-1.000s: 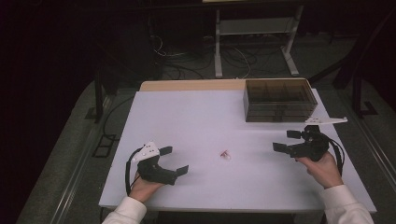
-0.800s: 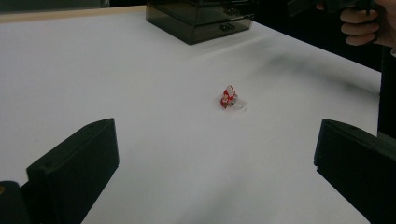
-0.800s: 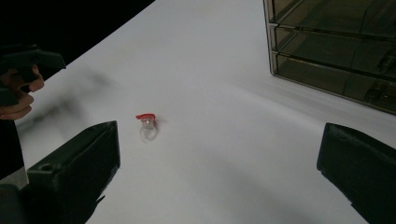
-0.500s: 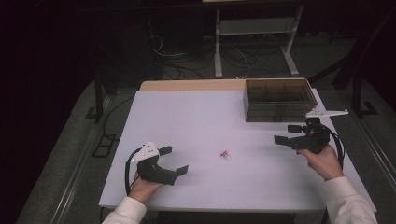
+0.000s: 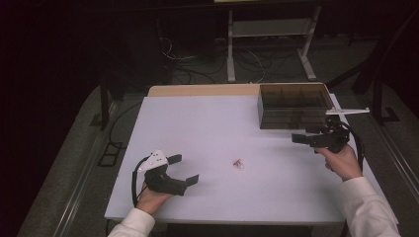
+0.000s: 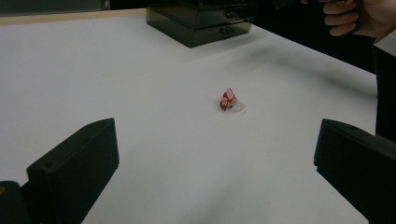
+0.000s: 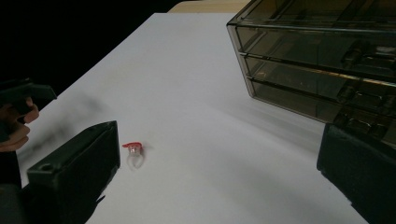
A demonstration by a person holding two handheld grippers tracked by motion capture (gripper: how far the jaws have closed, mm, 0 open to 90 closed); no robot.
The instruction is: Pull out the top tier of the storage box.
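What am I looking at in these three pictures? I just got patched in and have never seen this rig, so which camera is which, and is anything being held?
No robot here: a person holds a hand-held two-jaw tool in each hand. The high view looks down on the white table from above the person's side. The left gripper rests near the front edge; the right gripper is held up beside the smoky transparent plastic drawer box at the far right corner.

The other two pictures come from cameras riding on each gripper, looking along its black jaws. In both, the jaws stand wide apart with nothing between them, so nothing is held.

On the table, between the two grippers, lies a small ring with a clear band and red top, also seen from the right gripper view.
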